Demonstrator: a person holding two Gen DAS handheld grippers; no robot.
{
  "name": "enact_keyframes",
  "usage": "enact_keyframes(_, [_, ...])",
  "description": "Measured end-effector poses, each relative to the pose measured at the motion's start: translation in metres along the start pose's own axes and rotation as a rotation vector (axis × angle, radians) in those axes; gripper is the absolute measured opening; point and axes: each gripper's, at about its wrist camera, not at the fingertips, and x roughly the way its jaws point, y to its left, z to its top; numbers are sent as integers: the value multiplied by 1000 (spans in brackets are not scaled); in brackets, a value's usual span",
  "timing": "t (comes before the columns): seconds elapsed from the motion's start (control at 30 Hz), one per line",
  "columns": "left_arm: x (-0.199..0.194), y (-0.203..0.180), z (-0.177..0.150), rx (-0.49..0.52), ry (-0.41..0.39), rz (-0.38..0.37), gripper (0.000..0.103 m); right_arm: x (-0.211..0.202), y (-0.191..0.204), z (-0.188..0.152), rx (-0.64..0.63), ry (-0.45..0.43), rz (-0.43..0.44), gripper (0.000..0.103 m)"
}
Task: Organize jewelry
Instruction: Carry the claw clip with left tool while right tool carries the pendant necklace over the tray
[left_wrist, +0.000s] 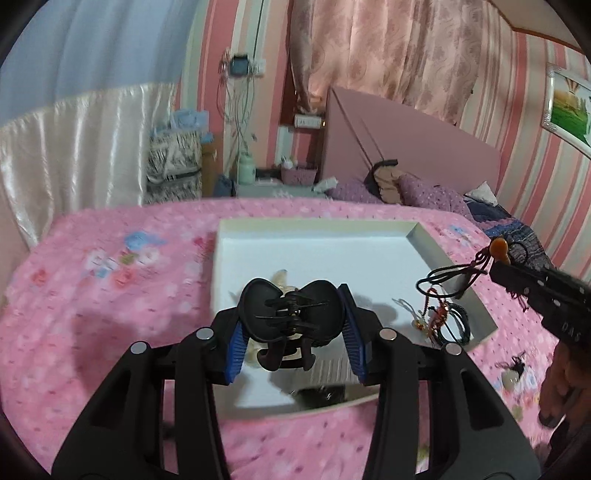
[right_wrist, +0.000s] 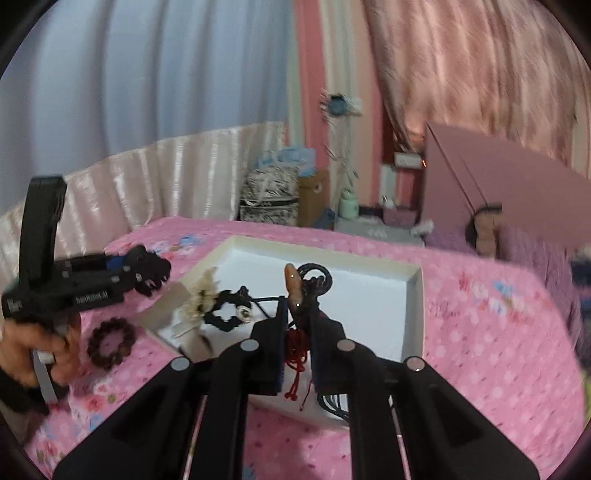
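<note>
My left gripper (left_wrist: 293, 314) is shut on a black claw hair clip (left_wrist: 288, 314), held between its blue pads above the near end of a white tray (left_wrist: 317, 243) on the pink bedspread. My right gripper (right_wrist: 298, 310) is shut on a corded pendant: its amber stone (right_wrist: 293, 288) sticks up past the fingertips, a black cord loop (right_wrist: 314, 277) curls beside it and red cord (right_wrist: 295, 350) hangs below. In the left wrist view the right gripper (left_wrist: 496, 267) hovers over the tray's right rim. In the right wrist view the left gripper (right_wrist: 151, 273) sits left of the tray.
Inside the tray lie a cream flower clip (right_wrist: 201, 295), a black beaded hair tie (right_wrist: 225, 314) and a bundle of corded bracelets (left_wrist: 443, 317). A brown scrunchie (right_wrist: 110, 343) and small loose pieces (left_wrist: 513, 369) lie on the bedspread. Purple pillows (left_wrist: 432, 192) and a pink headboard stand behind.
</note>
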Motion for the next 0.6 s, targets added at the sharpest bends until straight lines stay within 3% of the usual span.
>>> enact_keyframes(0.13, [30,-7,-8,-8,39,6,43,23,-19,-19,85,33,-23,10])
enact_keyframes(0.27, [50,-21,-19,21,60,8,44,34,-19,-33,54,64,-82,10])
enact_keyframes(0.6, [54,-26,-30,7,8,42,44,42,-30,-43,64,73,-168,10])
